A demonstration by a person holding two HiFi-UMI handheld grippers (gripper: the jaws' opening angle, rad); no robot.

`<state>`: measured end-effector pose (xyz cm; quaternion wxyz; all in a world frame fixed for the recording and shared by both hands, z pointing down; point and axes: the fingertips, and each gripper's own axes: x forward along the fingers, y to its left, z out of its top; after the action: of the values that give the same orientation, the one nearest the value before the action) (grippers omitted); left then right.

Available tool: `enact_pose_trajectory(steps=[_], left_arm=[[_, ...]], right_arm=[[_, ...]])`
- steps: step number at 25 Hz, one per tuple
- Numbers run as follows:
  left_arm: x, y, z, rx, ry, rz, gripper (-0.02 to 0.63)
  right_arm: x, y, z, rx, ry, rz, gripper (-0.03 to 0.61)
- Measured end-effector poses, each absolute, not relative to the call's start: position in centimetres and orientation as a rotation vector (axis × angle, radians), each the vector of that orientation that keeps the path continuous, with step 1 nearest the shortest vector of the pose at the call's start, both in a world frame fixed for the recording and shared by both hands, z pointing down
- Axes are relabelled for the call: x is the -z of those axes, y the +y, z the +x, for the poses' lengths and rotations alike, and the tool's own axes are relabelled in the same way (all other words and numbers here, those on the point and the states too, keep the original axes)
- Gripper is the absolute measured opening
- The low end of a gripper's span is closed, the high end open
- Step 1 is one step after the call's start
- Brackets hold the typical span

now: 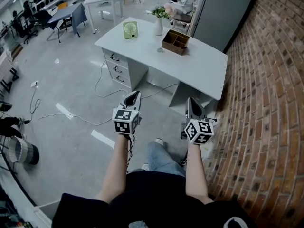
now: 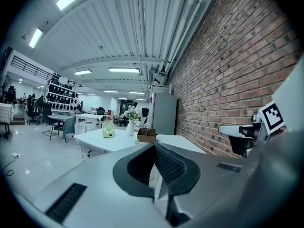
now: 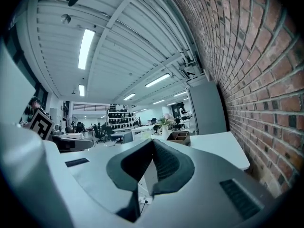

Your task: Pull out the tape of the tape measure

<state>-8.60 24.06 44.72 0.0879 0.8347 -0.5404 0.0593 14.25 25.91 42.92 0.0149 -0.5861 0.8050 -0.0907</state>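
Note:
I see no tape measure that I can name for sure. A small round pale object (image 1: 159, 50) lies on the grey desk (image 1: 202, 68) beside the wooden box; it is too small to identify. My left gripper (image 1: 136, 94) is held in the air well short of the desk, jaws pressed together with nothing between them. The right gripper (image 1: 189, 100) hangs beside it, also shut and empty. In the left gripper view the shut jaws of the left gripper (image 2: 154, 146) point toward the desk (image 2: 114, 141). The right gripper view shows the right gripper (image 3: 152, 141) likewise closed.
On the desk stand a green device (image 1: 130, 30), a vase of flowers (image 1: 158, 24) and a brown wooden organiser box (image 1: 175, 42). A brick wall (image 1: 270, 103) runs along the right, with a grey cabinet (image 1: 223, 11) behind the desk. Cables (image 1: 99, 87) lie on the floor.

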Motion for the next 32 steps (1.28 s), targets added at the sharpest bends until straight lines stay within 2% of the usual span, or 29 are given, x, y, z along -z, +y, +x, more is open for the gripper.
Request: enact_pose_trajectory(steps=[16,32], left_arm=[[-47.8,9.9,-7.6,-0.215,-1.572,2.471,0.021],[-49.9,-16.0,-6.0,-0.250,-1.576,2.416,0.021]], right_arm=[[-45.4,11.2,14.8,0.322,2.501,-1.846,0.003],[-46.9,-15.8,14.5,0.384,2.604,-1.771,0.003]])
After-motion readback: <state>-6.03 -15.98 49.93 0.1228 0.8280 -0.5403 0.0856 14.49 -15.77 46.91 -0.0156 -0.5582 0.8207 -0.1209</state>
